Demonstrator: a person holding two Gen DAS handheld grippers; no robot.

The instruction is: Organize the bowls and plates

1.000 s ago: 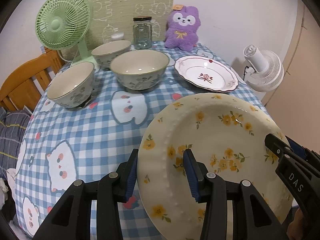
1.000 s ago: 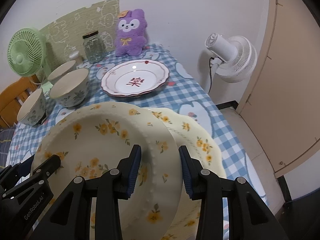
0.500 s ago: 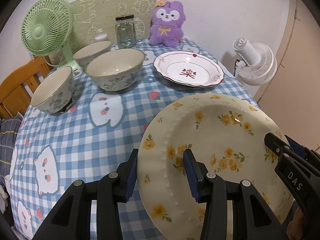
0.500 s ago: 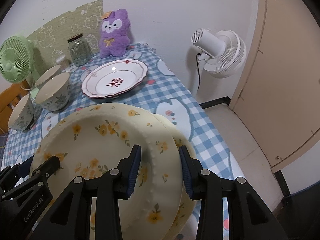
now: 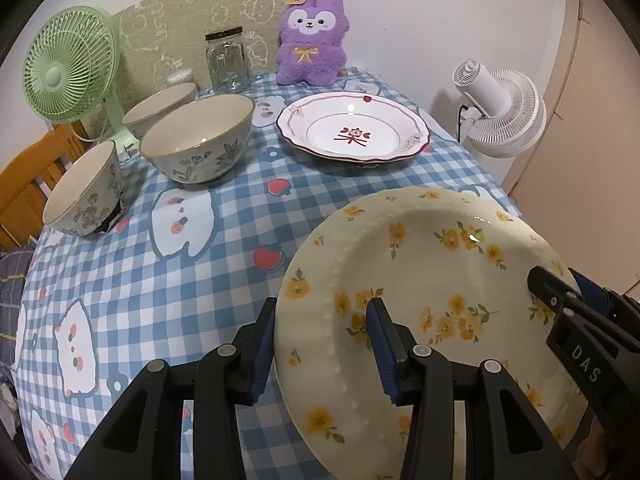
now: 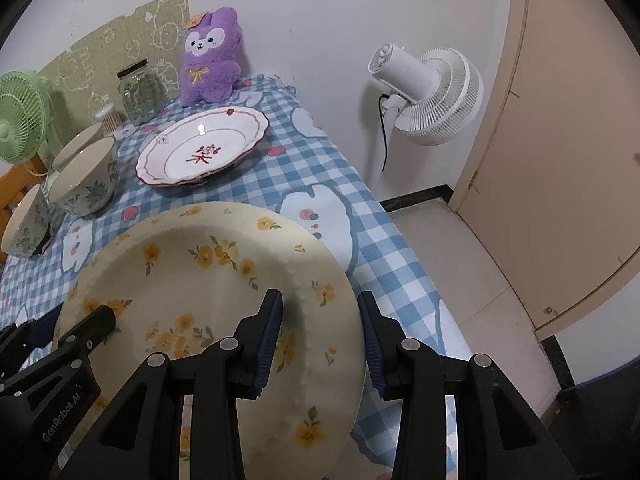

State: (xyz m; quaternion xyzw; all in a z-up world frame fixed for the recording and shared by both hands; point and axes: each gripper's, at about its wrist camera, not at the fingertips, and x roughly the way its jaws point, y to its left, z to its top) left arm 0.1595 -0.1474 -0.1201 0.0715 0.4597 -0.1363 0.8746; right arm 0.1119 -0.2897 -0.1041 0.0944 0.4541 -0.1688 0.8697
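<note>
Checkered surface (image 5: 168, 280) carries three bowls, largest bowl (image 5: 198, 138) at middle, and red-rimmed plate (image 5: 354, 128) behind. Left tool (image 5: 322, 350) and right tool (image 6: 320, 338) both clenched on opposite rims of yellow-flower plate (image 5: 432, 280), held tilted above near corner of surface.

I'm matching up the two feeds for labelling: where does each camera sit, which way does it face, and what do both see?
Left wrist view: sits on the left gripper, looking down along its fingers over the yellow-flower plate toward the bowls; the right gripper shows at the right edge.
Right wrist view: sits on the right gripper, clamping the same plate's opposite rim, facing the white fan and door; the left gripper shows lower left.
Shared: the plate, red-rimmed plate, purple plush, jar.
</note>
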